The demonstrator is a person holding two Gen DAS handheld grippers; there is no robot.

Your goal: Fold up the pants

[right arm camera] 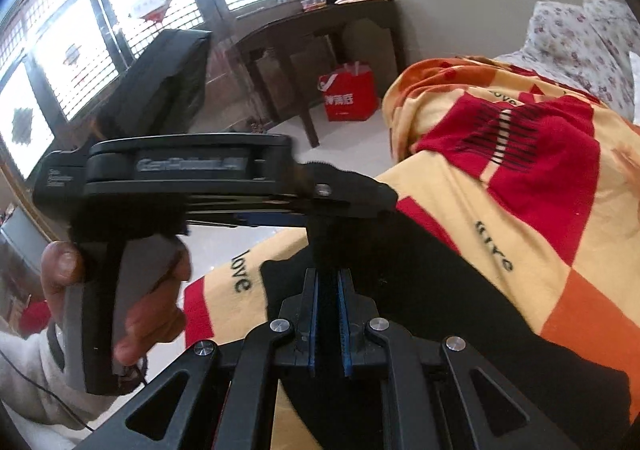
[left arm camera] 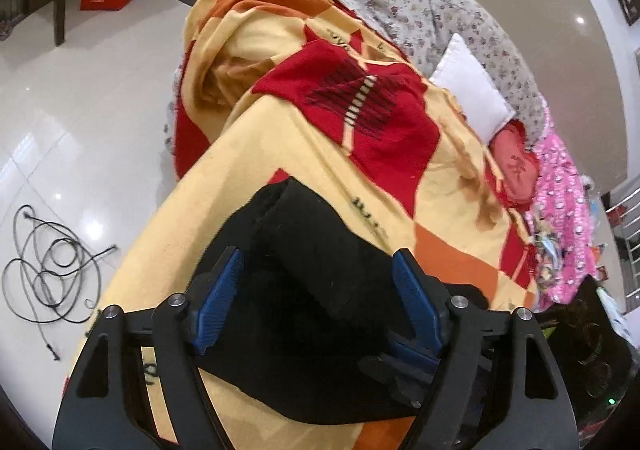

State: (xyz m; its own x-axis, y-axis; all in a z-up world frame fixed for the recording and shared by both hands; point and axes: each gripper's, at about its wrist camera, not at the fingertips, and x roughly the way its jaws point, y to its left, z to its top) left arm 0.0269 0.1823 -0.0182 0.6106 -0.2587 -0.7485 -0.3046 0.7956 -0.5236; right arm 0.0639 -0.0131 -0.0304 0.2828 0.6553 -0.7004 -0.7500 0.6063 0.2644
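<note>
The black pants [left arm camera: 316, 290] lie folded on a yellow, red and orange blanket [left arm camera: 320, 154] that covers the bed. My left gripper [left arm camera: 318, 274] is open, its blue pads either side of the pants' folded end. My right gripper [right arm camera: 328, 282] is shut on a raised fold of the black pants [right arm camera: 440, 290]. In the right wrist view the left gripper [right arm camera: 348, 198] shows from the side, held by a hand, its tips over the same pants.
A floral quilt [left arm camera: 440, 10], a white pillow [left arm camera: 472, 90] and pink bedding [left arm camera: 568, 218] lie at the bed's far side. A black cable [left arm camera: 52, 266] lies on the tiled floor. A red bag [right arm camera: 348, 98] stands under a dark table [right arm camera: 320, 30].
</note>
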